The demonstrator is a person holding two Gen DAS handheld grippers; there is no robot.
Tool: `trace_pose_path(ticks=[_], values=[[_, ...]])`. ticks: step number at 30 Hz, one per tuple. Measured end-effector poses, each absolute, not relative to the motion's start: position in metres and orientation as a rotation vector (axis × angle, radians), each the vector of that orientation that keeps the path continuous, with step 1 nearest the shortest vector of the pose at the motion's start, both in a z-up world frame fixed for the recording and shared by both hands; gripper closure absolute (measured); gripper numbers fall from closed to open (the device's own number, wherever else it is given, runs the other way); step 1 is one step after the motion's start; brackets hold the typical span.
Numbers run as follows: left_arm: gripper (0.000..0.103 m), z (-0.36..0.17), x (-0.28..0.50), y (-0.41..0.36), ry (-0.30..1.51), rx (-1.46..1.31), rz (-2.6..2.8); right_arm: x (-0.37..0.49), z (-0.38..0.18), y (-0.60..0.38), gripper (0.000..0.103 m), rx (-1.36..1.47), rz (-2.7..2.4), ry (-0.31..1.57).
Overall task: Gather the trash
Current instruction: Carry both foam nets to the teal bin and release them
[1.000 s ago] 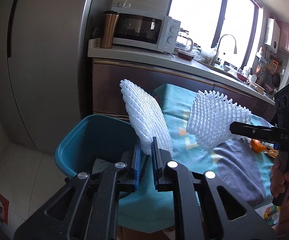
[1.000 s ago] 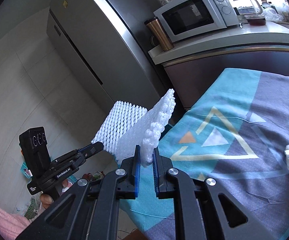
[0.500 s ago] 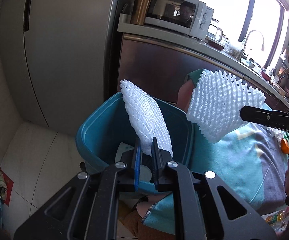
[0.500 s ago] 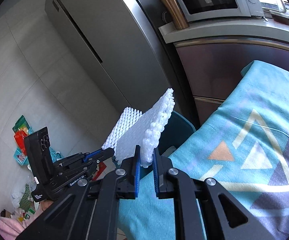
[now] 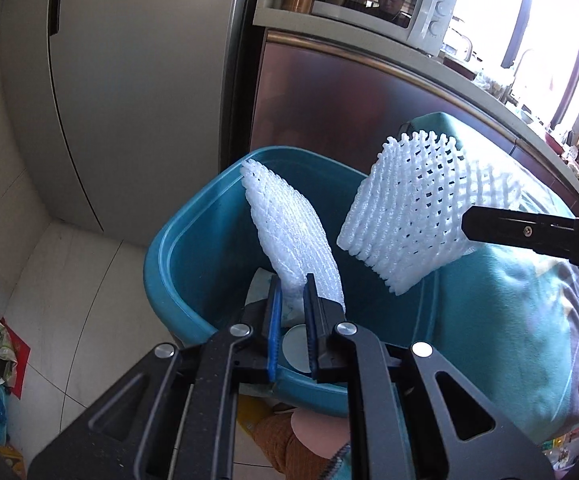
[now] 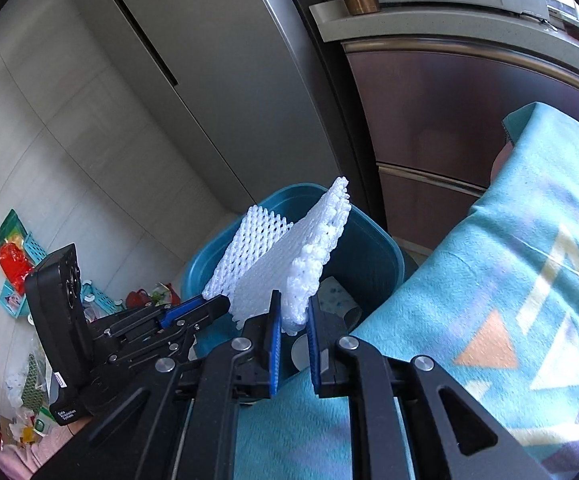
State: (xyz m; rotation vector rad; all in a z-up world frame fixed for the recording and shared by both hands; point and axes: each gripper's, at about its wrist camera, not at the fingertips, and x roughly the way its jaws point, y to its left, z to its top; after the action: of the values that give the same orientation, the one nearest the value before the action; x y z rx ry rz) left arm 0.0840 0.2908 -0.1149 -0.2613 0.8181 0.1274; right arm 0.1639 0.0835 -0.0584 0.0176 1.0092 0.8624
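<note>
My left gripper (image 5: 291,286) is shut on a white foam net (image 5: 289,224) and holds it over the open teal bin (image 5: 177,248). My right gripper (image 6: 293,304) is shut on a second white foam net (image 6: 301,256), also over the bin (image 6: 373,248). In the left wrist view the right gripper (image 5: 467,224) and its net (image 5: 417,208) hang at the bin's right edge. In the right wrist view the left gripper (image 6: 225,304) and its net (image 6: 249,244) are to the left. Paper trash and a round lid (image 5: 295,346) lie inside the bin.
A table under a teal patterned cloth (image 6: 489,300) stands right of the bin. A grey fridge (image 5: 137,80) and a steel cabinet (image 5: 349,104) with a microwave (image 5: 385,4) stand behind. Baskets and loose items (image 6: 17,264) lie on the floor at the left.
Both grippers have carried their foam nets leftward from above the table to over the bin, and the bin's inside has come into view. Both stay shut.
</note>
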Motion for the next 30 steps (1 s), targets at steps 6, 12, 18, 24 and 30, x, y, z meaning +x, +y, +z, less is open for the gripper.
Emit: trace_pose_path(ticks=[6, 12, 18, 24, 30], values=[[0.087, -0.128, 0.099, 0.287, 0.845, -0.239, 0.136, 0.169, -0.069, 0.100, 0.084, -0.020, 0.851, 1.049], [0.081, -0.134, 0.110, 0.283, 0.856, -0.222, 0.147, 0.166, -0.071, 0.094, 0.084, -0.011, 0.845, 1.047], [0.077, -0.120, 0.105, 0.268, 0.814, -0.174, 0.155, 0.159, -0.060, 0.072, 0.083, 0.026, 0.853, 1.007], [0.068, -0.081, 0.080, 0.242, 0.703, -0.122, 0.110, 0.127, -0.032, 0.034, 0.075, 0.031, 0.867, 0.877], [0.062, -0.041, 0.058, 0.199, 0.590, -0.080, -0.027, 0.102, -0.006, -0.026, 0.070, 0.080, 0.818, 0.758]])
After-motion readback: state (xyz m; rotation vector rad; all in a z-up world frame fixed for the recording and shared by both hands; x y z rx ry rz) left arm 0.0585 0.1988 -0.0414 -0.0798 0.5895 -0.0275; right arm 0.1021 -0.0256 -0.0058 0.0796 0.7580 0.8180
